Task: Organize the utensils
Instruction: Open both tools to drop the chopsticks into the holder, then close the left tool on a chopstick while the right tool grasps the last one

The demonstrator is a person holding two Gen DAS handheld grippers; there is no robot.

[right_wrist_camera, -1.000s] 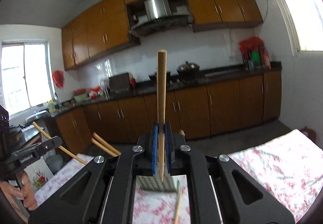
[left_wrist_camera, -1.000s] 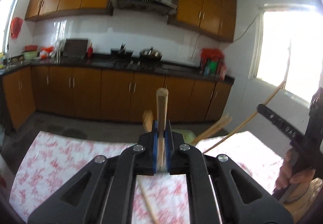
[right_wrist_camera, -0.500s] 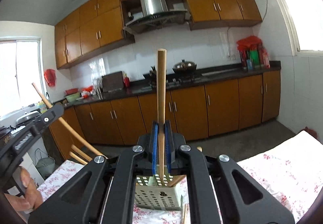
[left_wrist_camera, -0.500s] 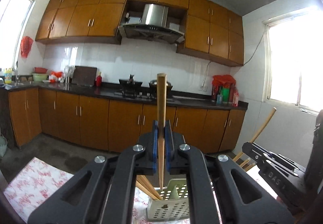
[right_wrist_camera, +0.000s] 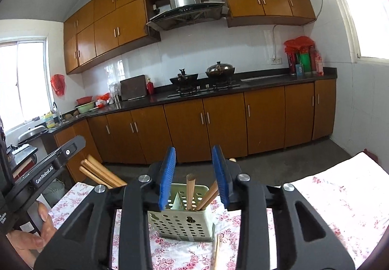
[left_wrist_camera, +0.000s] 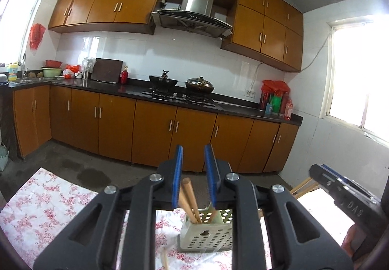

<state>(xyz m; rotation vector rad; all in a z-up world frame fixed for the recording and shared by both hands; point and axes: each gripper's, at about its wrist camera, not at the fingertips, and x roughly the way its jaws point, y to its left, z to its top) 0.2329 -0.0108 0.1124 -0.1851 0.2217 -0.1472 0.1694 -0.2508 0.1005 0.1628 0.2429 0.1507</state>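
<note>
Released since a second ago: both wooden chopsticks, earlier clamped upright, now standing in the pale green perforated plastic utensil holder on the floral tablecloth, near its far edge. Left gripper and right gripper pointing slightly downward over the holder, jaws just opened to a narrow gap, blue ribbed pads touching nothing. Round light-wood chopsticks leaning inside the holder. One more wooden stick lying flat before the holder.

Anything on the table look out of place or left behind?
Yes: a loose wooden chopstick lies flat on the floral tablecloth before the pale green perforated utensil holder, while others stand inside it.
</note>
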